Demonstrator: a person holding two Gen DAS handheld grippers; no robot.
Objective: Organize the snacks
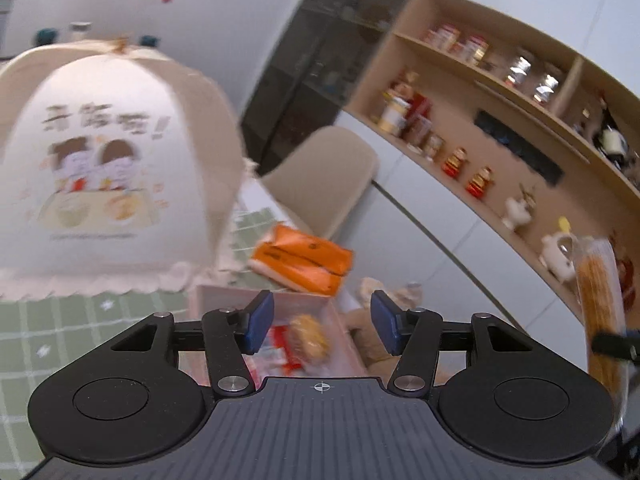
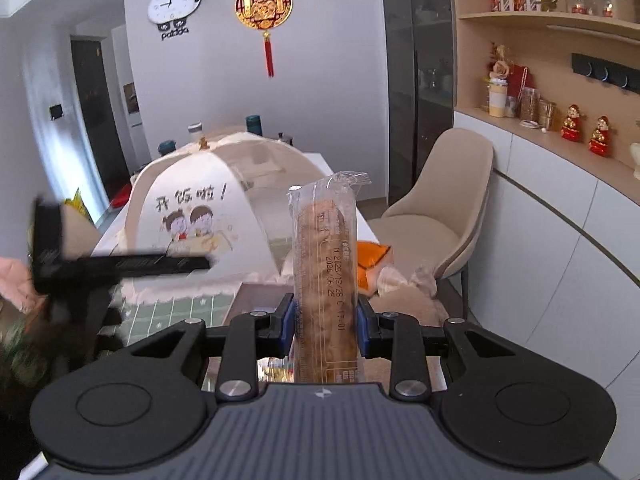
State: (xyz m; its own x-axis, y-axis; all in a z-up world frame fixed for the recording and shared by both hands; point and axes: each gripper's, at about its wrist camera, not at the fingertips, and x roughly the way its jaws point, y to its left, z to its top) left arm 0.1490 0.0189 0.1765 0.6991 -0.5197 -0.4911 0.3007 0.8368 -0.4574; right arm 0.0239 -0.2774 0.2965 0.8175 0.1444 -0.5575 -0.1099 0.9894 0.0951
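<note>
The right gripper [image 2: 325, 324] clamps a long sleeve of biscuits [image 2: 325, 276], its long axis upright and the crimped end pointing up. The wrapper is clear crinkly plastic with a printed date down its side, showing golden-brown rounds stacked inside. It is held above the near end of the table, in front of a domed fabric food cover [image 2: 200, 216]. The left gripper [image 1: 322, 326] hangs with jaws wide and nothing between them over a pale pink box [image 1: 304, 344] that holds small red-wrapped snacks and a round golden one. Just beyond the box lies an orange packet [image 1: 304, 262].
</note>
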